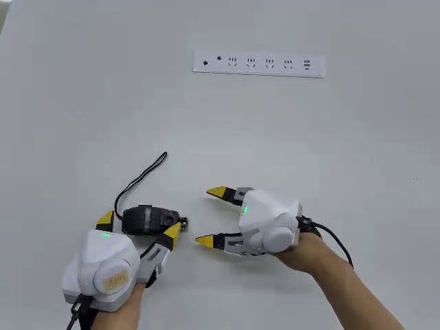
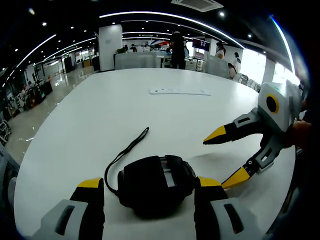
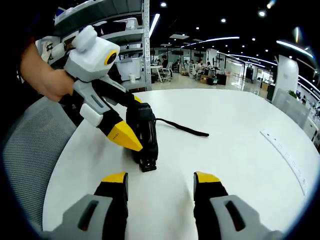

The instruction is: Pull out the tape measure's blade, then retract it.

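**So, tape measure parked between the left gripper's jaws, blade not pulled**

Basically the whole scene was one big white counter [image 1: 330, 151], rounded at the edges and pretty bare. A white power strip [image 1: 258, 64] lay flat near the far side, well apart from everything else.

The black tape measure [image 1: 148, 220] sat on the counter close to the person. Its black strap [image 1: 141, 177] trailed away across the surface. The left gripper [image 1: 139, 225] had its jaws apart around the case. One jaw was against the side, and the other had a thin gap where the strap came through, so it wasn't really clamped. The end hook [image 3: 146, 165] poked out toward the right gripper [image 1: 210, 216], with the blade tucked inside the case.

The right gripper hovered just beside the tape measure. Its jaws were wide apart, holding nothing and pointed at the hook end.

Room-wise it was an open-plan office. Long light strips [image 2: 165, 15] ran across a dark ceiling over a glossy floor [image 2: 50, 100], and a few people [image 2: 176, 47] stood way off past the counter. The right gripper view also caught shelves [image 3: 115, 20] and a grey mesh chair [image 3: 35, 145] tucked against the counter edge.
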`<state>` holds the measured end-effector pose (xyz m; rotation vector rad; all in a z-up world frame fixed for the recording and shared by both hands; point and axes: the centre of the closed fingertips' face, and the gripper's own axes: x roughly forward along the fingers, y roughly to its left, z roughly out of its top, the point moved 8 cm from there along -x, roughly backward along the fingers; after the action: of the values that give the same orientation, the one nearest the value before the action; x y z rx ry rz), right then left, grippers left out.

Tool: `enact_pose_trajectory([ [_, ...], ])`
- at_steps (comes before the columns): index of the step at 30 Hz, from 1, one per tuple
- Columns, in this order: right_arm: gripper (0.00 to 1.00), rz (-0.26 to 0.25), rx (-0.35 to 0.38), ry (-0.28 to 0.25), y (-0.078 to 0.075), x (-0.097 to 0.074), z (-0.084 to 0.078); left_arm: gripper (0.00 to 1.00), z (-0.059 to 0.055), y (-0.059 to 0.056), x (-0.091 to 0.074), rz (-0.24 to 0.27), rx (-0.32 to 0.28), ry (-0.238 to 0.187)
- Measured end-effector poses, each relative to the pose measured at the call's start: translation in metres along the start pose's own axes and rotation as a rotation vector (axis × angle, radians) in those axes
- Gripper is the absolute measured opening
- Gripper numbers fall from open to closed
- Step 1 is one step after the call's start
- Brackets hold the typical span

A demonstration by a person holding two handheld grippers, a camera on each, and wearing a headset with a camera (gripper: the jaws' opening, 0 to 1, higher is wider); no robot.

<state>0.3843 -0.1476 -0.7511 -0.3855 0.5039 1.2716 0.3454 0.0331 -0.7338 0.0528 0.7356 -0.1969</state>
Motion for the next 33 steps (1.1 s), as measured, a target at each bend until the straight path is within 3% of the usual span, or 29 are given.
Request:
enact_pose_trajectory([
  [8, 0.66, -0.038, 0.059, 0.005, -0.002, -0.015, -0.004, 0.72, 0.001, 0.006, -0.006, -0.068, 0.069, 0.028],
  [11, 0.71, -0.058, 0.061, -0.001, -0.001, -0.022, -0.005, 0.73, 0.002, 0.010, -0.008, -0.097, 0.115, 0.023],
  [15, 0.80, -0.095, 0.082, -0.010, -0.001, -0.035, -0.006, 0.77, 0.004, 0.014, -0.012, -0.154, 0.104, 0.019],
  [23, 0.93, -0.142, 0.123, -0.002, 0.006, -0.060, -0.017, 0.82, 0.007, 0.019, -0.019, -0.239, 0.203, 0.000],
  [33, 1.00, -0.215, 0.191, -0.008, 0.015, -0.093, -0.032, 0.90, 0.009, 0.019, -0.027, -0.352, 0.302, -0.022],
])
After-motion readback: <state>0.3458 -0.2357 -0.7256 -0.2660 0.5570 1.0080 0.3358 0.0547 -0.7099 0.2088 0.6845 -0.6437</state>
